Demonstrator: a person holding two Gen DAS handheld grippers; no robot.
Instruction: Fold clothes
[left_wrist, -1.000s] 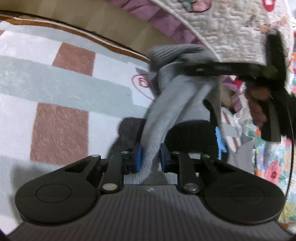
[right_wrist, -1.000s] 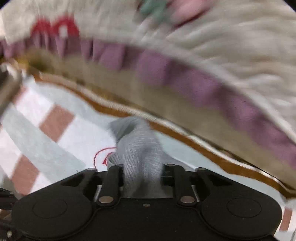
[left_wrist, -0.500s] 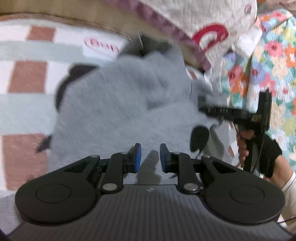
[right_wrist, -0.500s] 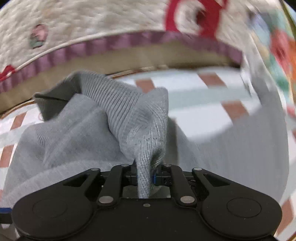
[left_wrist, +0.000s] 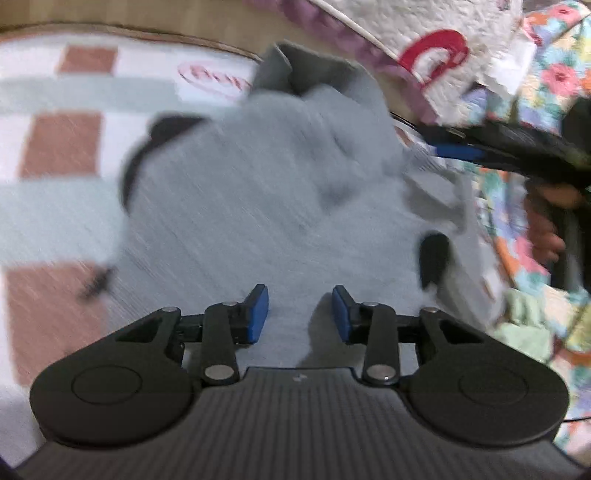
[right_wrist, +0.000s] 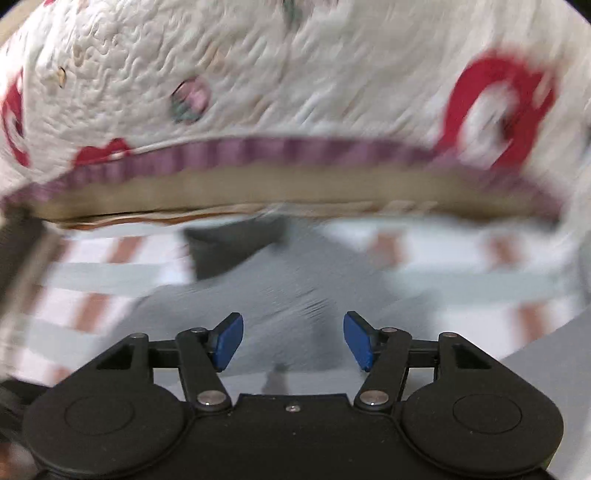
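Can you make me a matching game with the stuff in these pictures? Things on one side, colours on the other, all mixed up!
Things:
1. sweater
2. gripper pads
3. quilt trim
4. blanket squares

Colours:
A. purple
B. brown
C. grey
D. blue

Pairs: 1-C, 2-D, 3-A, 4-B
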